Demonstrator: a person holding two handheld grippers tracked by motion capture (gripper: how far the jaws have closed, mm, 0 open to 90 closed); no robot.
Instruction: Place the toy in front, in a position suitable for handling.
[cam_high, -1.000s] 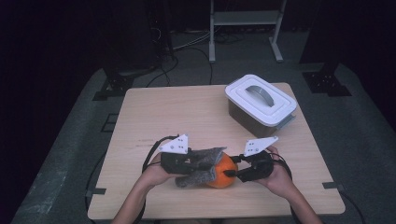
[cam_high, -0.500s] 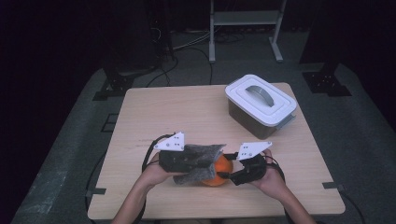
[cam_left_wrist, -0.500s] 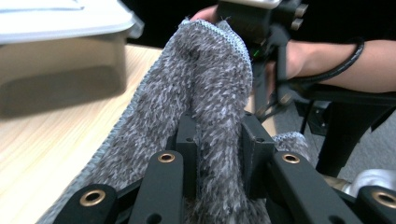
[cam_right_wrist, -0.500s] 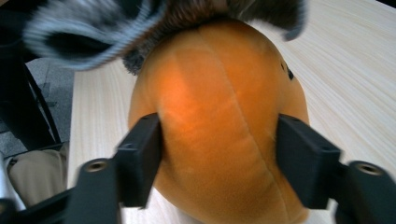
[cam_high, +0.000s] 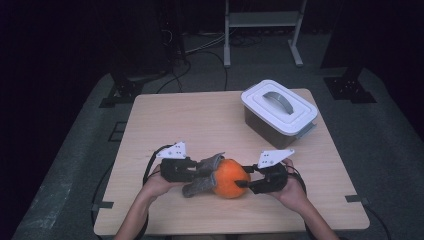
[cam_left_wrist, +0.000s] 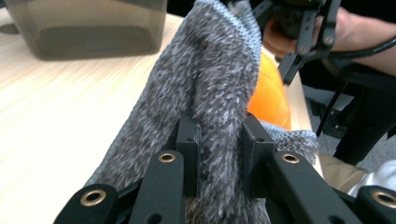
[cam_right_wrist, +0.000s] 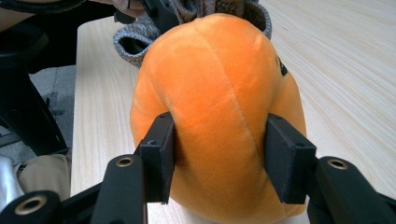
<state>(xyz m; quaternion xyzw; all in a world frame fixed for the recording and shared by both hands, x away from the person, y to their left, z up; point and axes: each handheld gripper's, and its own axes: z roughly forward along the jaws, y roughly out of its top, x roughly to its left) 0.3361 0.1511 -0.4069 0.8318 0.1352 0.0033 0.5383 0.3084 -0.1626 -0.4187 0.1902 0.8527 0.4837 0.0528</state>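
Note:
An orange plush ball lies near the table's front edge, partly tucked into a grey fuzzy knit cloth. My left gripper is shut on that grey cloth, with the fabric bunched between its pads. From the other side, my right gripper holds the orange ball. Its jaws have just been closing, and both pads press into the plush. In the left gripper view the orange ball peeks out behind the cloth, with the right gripper beyond it.
A dark bin with a white handled lid stands at the back right of the wooden table. The person's hands come in over the front edge. The grey cloth's rim shows behind the ball.
My left gripper has drawn the grey cloth a little to the left, so more of the orange ball shows. The right gripper shifted slightly and its jaws narrowed on the ball.

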